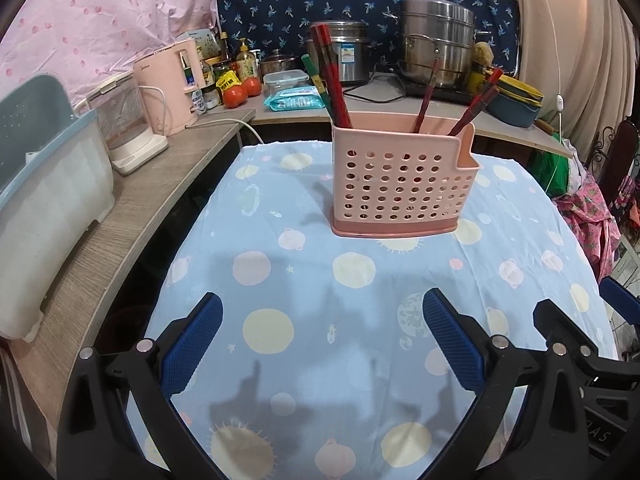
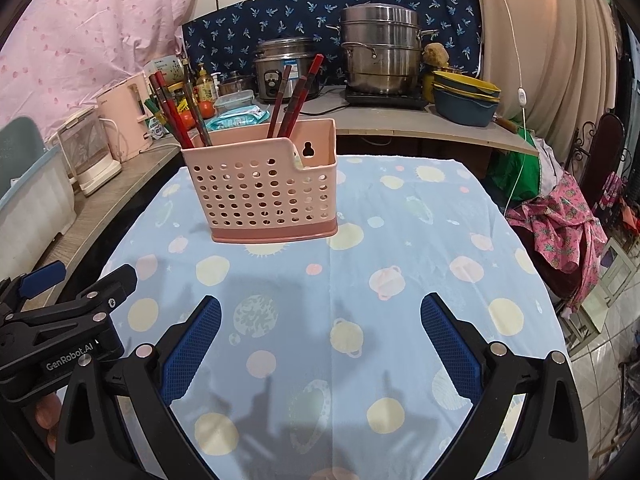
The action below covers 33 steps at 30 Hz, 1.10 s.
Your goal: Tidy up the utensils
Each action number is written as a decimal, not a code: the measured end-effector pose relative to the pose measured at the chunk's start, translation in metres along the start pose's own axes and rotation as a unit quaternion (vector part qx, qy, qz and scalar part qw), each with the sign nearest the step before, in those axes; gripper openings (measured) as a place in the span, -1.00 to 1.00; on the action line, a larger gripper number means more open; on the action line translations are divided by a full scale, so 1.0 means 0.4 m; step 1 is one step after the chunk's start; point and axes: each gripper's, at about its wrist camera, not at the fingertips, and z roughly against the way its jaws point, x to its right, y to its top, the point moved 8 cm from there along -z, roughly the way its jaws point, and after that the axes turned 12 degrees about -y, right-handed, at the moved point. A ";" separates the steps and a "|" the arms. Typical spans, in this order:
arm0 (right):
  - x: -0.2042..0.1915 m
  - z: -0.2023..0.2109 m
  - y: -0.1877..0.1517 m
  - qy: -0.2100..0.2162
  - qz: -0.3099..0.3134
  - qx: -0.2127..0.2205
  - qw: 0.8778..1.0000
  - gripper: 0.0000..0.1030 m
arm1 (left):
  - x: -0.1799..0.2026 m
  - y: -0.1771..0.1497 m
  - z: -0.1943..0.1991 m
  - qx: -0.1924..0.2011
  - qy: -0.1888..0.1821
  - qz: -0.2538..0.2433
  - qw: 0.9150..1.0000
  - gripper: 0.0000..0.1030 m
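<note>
A pink perforated utensil holder (image 1: 400,184) (image 2: 264,188) stands upright on the blue planet-print tablecloth (image 1: 320,304) (image 2: 400,264). Several red chopsticks (image 1: 332,76) (image 2: 174,114) and a green one (image 1: 316,80) lean out of its left and right compartments. My left gripper (image 1: 324,340) hovers open over the cloth, well short of the holder, with nothing between its blue pads. My right gripper (image 2: 320,340) is open too and holds nothing; it sits to the holder's near right. Each gripper shows at the edge of the other's view.
A wooden counter (image 1: 132,208) runs along the left with a dish rack (image 1: 44,200), glass kettle (image 1: 124,128) and pink kettle (image 1: 172,84). Behind stand a rice cooker (image 2: 284,66), steel steamer pot (image 2: 380,48), tomatoes (image 1: 236,94) and stacked bowls (image 2: 466,100). Clothes (image 2: 560,224) hang right.
</note>
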 end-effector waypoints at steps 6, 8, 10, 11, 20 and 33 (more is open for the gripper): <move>0.002 -0.008 0.002 -0.003 0.000 -0.002 1.000 0.87 | -0.004 0.001 -0.011 -0.007 -0.002 0.002 1.000 0.86; 0.005 -0.011 0.003 -0.004 -0.001 -0.002 1.000 0.87 | -0.003 0.005 -0.011 -0.006 -0.002 0.000 1.000 0.86; 0.008 -0.014 0.006 -0.005 -0.001 -0.003 1.000 0.87 | -0.003 0.009 -0.012 -0.004 -0.004 -0.001 1.000 0.86; 0.008 -0.017 0.007 -0.005 -0.001 -0.003 1.000 0.87 | -0.003 0.012 -0.012 -0.003 -0.005 -0.003 1.000 0.86; 0.009 -0.022 0.016 -0.006 -0.001 0.000 1.000 0.87 | -0.008 0.026 -0.013 0.004 0.002 0.001 1.000 0.86; 0.010 -0.027 0.022 -0.008 -0.002 0.001 1.000 0.87 | -0.008 0.031 -0.020 0.004 0.002 0.000 1.000 0.86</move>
